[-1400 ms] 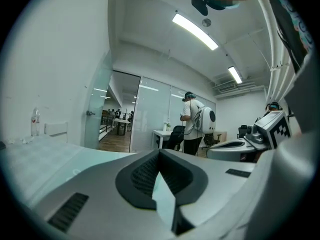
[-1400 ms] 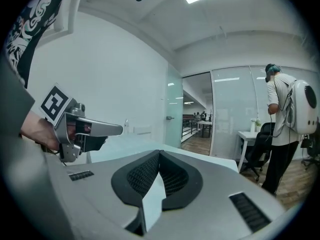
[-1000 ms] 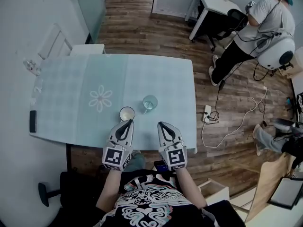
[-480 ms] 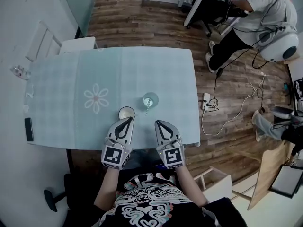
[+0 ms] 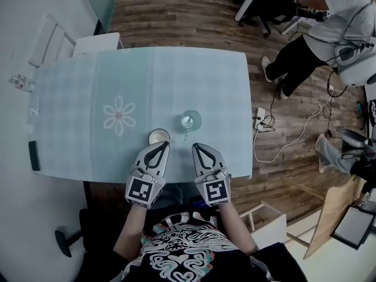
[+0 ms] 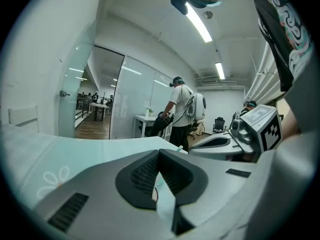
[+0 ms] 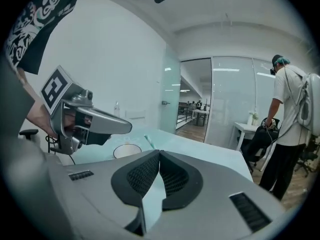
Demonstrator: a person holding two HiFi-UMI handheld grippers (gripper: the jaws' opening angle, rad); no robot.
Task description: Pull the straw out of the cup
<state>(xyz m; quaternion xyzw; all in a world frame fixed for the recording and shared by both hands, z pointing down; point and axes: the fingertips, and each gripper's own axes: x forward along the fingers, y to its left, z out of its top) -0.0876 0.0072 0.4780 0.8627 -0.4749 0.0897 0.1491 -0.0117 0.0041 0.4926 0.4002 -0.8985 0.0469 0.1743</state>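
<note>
A clear glass cup (image 5: 190,120) stands on the pale teal table (image 5: 82,98) near its front edge, with a thin teal straw (image 5: 187,131) leaning out toward me. A white cup (image 5: 158,136) sits just to its left. My left gripper (image 5: 160,146) is shut and empty, its tip right beside the white cup. My right gripper (image 5: 197,148) is also shut and empty, a little short of the glass cup. In the right gripper view the white cup (image 7: 126,150) and the straw tip (image 7: 148,141) show above the closed jaws (image 7: 159,152). The left gripper (image 6: 159,152) hides both cups.
A black phone (image 5: 34,155) lies at the table's left edge and a small clear bottle (image 5: 17,82) stands at its far left. A white chair (image 5: 64,43) is behind the table. A person (image 5: 311,34) stands at the back right, with cables (image 5: 276,131) on the wood floor.
The head view has shifted, so the table sits higher and further right in the picture. Both grippers stay shut near the front edge; the cups have not moved on the table.
</note>
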